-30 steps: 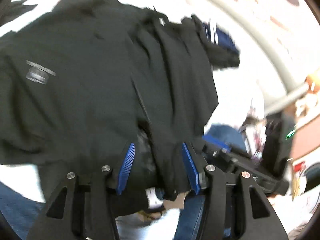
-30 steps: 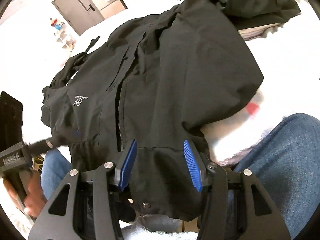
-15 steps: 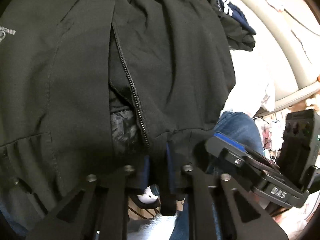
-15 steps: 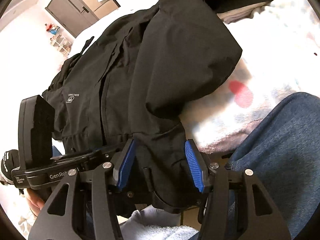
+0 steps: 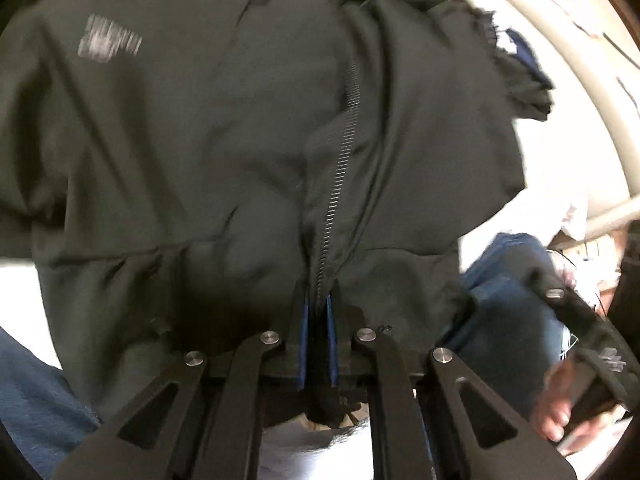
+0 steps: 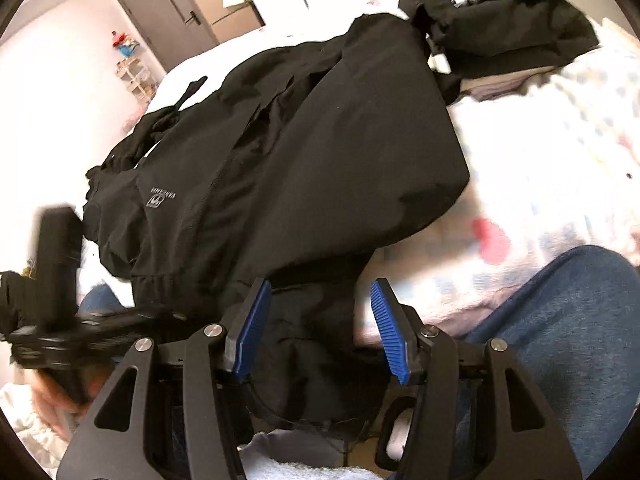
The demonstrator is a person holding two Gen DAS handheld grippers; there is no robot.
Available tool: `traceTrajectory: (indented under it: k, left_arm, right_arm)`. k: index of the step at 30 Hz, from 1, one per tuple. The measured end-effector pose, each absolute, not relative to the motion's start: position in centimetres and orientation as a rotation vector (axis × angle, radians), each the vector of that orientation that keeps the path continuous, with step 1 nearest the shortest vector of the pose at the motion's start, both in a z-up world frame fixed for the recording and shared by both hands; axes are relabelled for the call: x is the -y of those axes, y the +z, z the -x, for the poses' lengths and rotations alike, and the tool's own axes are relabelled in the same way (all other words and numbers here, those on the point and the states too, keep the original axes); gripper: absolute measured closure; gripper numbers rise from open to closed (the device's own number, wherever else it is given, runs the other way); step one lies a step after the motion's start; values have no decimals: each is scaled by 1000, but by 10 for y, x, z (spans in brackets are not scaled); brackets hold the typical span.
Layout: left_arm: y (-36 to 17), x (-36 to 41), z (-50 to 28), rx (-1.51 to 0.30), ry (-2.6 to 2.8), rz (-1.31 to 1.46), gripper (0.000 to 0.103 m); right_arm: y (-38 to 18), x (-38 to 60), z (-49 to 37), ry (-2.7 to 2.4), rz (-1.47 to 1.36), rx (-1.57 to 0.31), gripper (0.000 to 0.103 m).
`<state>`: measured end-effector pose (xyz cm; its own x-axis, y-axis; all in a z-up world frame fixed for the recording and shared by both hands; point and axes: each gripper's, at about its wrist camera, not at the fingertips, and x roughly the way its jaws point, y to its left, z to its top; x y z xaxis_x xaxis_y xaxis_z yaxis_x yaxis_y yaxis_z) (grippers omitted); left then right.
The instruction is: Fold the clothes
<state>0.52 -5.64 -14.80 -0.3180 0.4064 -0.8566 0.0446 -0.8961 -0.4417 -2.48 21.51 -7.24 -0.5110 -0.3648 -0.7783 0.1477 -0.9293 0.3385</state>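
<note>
A black zip-up jacket (image 5: 224, 132) lies spread over the bed, its hem hanging off the near edge. My left gripper (image 5: 317, 300) is shut on the jacket's hem right at the bottom of the zipper (image 5: 340, 176). In the right wrist view the same jacket (image 6: 320, 152), with a small chest logo (image 6: 160, 196), stretches away from me. My right gripper (image 6: 320, 300) stands open, its blue pads (image 6: 256, 320) on either side of the hem's right part, with cloth between them. The left gripper's body (image 6: 60, 280) shows blurred at the left.
A pile of dark clothes (image 6: 500, 12) with a navy striped piece sits at the far right on the patterned bed cover (image 6: 552, 152). The person's blue-jeaned legs (image 6: 568, 340) are close below. A grey door (image 6: 168, 12) and shelves stand beyond the bed.
My left gripper went from open around the hem to shut on it at the zipper. The right gripper stayed open and slid in around the hem.
</note>
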Motion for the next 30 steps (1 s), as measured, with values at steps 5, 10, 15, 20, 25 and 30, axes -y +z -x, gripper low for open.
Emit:
traceTrajectory:
  k: [5,10,15,20,25,30]
  left_arm:
    - [-130,54,-12,516,2309,1620,90]
    - [-98,58,-21,461,2414,1484,89]
    - [-98,72,-14,387,2497,1527,87]
    - [-103,53,1,248,2449,1575,68]
    - [-112,34,15,98,2416,1633,52]
    - [-124,33,19,112,2425,1650,41]
  right_arm:
    - [-75,-207,29,-2430,-1323,324,50]
    - [-110,-203,40,-2343,-1466,363,47]
    - [-126,-206,46,-2344,-1576,346,43]
    - [-94,-200,36,-2412,-1465,262,45]
    - [-52,-182,24,-2501,-1234,113,45]
    - [-97,-176,47,-2441,-1395,97,46]
